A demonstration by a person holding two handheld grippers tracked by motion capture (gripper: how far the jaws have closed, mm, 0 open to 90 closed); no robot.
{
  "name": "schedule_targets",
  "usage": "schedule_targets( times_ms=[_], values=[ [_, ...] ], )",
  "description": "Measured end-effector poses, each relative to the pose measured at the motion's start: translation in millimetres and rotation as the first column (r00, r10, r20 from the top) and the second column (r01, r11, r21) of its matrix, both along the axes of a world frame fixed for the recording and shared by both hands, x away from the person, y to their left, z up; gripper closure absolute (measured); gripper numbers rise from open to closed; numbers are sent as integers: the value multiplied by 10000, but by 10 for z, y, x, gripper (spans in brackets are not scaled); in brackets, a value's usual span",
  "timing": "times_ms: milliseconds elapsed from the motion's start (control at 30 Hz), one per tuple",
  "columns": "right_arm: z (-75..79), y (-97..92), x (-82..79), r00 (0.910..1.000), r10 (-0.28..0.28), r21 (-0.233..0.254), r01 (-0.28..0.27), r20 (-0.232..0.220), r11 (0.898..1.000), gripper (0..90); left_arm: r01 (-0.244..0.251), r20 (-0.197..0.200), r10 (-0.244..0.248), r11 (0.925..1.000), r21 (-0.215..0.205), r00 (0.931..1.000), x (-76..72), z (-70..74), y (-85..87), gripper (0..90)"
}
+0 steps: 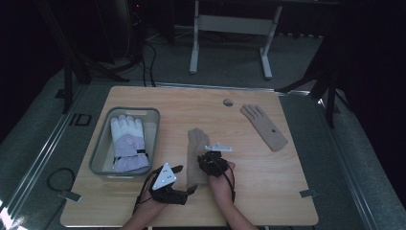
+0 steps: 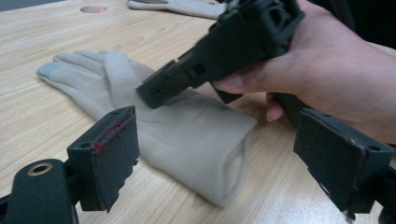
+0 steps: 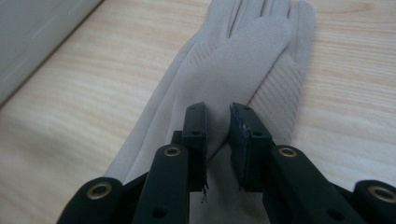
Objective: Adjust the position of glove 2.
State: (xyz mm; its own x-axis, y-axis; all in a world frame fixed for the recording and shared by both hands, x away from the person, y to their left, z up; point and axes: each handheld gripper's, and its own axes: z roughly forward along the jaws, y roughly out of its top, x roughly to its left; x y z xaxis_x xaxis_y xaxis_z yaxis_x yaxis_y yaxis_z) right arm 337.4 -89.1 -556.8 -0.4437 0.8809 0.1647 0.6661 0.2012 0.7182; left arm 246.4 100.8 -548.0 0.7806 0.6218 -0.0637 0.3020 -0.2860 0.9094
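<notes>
Table [image 1: 268, 191] with a basket [image 1: 98, 160] on its left side, one thick glove [image 1: 127, 143] lying inside. Near the middle, a thin glove [image 1: 195, 143] flat on the wood, fingers toward the far edge. Right gripper [image 1: 208, 160] over that glove's cuff half; left gripper [image 1: 187, 190] just left of the cuff, between it and the basket. Second thin glove [image 1: 264, 125] well off to the far right, small hole [image 1: 228, 102] in the tabletop behind and left of it.
</notes>
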Motion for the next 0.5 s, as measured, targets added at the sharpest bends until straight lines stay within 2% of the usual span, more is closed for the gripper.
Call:
schedule_targets(
  times_ms=[133, 267, 333, 500],
  values=[
    [-2, 78, 49, 10000, -86, 0, 86, 14, 10000, 757, 2, -2, -2, 10000, 3, 10000, -2, 0, 6, 141],
    [50, 61, 51, 9998, 68, -41, -67, 184, 10000, 692, -7, 30, 7, 10000, -57, 10000, -11, 1, 24, 141],
    [102, 23, 41, 9989, 207, -202, -199, 424, 9996, 674, -31, -18, 31, 10000, -80, 10000, -10, -2, 31, 141],
    [255, -197, 68, 9965, 424, -124, -416, 721, 9991, 660, -7, -20, 7, 9999, -100, 10000, -14, -8, 29, 141]
  ],
)
